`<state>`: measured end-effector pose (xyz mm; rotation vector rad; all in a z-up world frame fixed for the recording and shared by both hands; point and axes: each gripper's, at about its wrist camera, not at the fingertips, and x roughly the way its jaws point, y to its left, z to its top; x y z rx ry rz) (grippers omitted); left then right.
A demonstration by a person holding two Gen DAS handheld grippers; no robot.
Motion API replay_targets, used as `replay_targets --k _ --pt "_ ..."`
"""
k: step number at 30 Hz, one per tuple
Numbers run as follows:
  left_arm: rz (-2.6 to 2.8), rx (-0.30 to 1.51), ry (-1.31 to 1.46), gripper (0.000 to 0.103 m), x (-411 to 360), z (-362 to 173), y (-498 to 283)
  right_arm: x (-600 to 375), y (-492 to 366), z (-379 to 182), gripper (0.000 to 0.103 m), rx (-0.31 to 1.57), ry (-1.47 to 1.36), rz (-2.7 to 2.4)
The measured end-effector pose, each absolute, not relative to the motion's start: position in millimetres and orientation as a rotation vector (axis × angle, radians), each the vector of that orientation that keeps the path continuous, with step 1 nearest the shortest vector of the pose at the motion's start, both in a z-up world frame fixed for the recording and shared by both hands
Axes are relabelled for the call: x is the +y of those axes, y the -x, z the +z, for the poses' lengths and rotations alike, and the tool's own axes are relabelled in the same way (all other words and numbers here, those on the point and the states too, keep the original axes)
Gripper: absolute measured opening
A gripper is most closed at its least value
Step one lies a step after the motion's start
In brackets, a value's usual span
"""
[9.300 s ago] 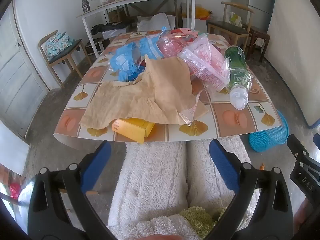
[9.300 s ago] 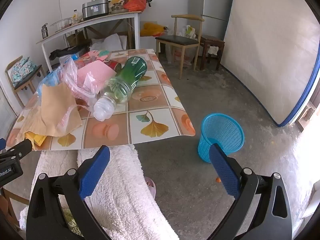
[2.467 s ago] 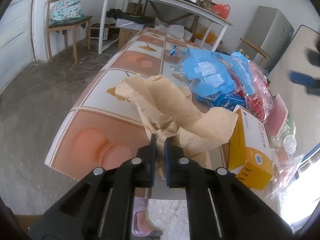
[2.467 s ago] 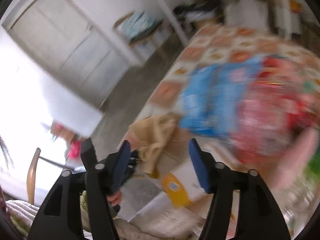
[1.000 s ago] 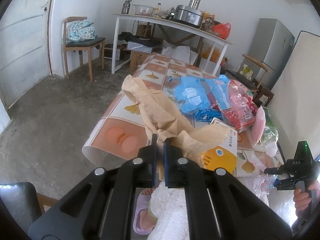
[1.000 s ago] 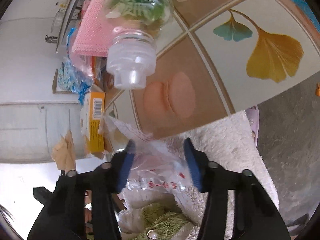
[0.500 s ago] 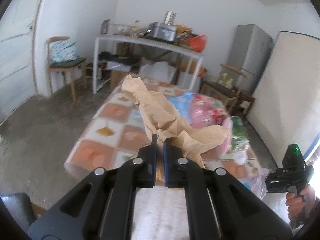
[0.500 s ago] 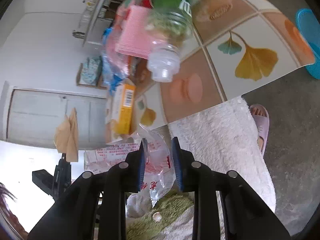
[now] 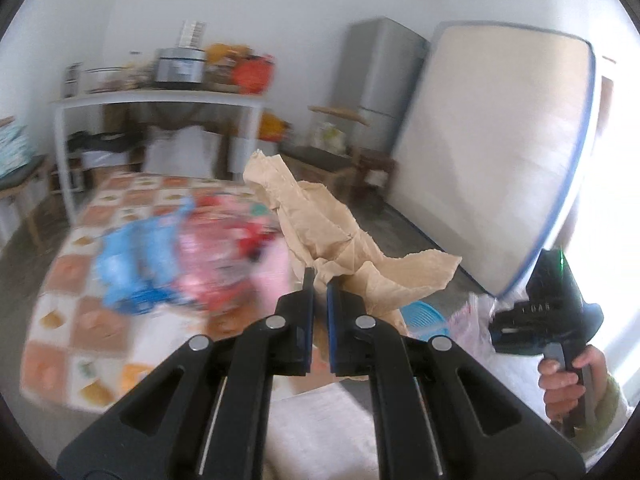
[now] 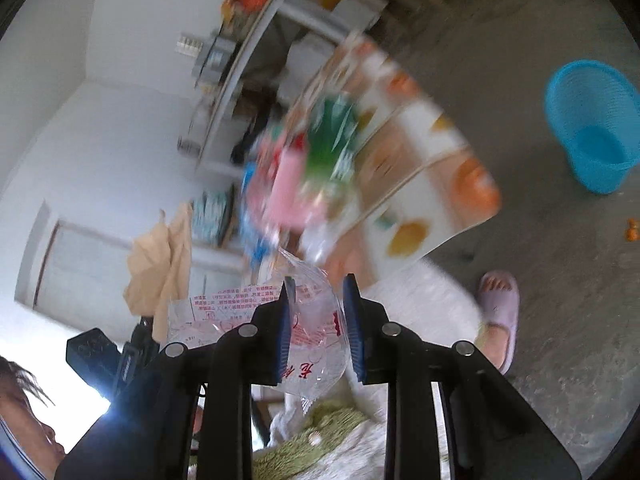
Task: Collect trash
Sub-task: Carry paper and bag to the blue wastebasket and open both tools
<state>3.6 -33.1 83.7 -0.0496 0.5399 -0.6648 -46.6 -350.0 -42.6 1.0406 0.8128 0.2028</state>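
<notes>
Our left gripper (image 9: 320,280) fingers pinch the brown paper (image 9: 336,232), which sticks up beyond them, while our right gripper (image 10: 316,292) fingers, just narrowed, clasp the clear plastic bag (image 10: 308,328).

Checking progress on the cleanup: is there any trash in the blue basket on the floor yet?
No, the blue basket shows only its bare blue bottom inside.

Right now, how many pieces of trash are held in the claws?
2: the crumpled brown paper in the left claw, and the clear printed plastic bag in the right claw.
</notes>
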Motion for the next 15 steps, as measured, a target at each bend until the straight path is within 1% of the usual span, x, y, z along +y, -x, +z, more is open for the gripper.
replay_targets --k 4,9,11,15 --pt "-0.771 0.604 -0.027 0.004 -99 79 -21 -403 73 -45 0.024 0.722 -1.072 0.07" --pt "-0.89 0.705 -0.132 0.004 -186 76 -54 -459 88 -52 0.024 0.657 -1.061 -0.12" --pt "-0.96 0.798 -0.186 0.004 -238 66 -75 -484 89 -59 0.024 0.646 -1.051 -0.22" --pt "-1.026 0.997 -0.329 0.004 -336 27 -99 -527 87 -82 0.024 0.649 -1.057 -0.36"
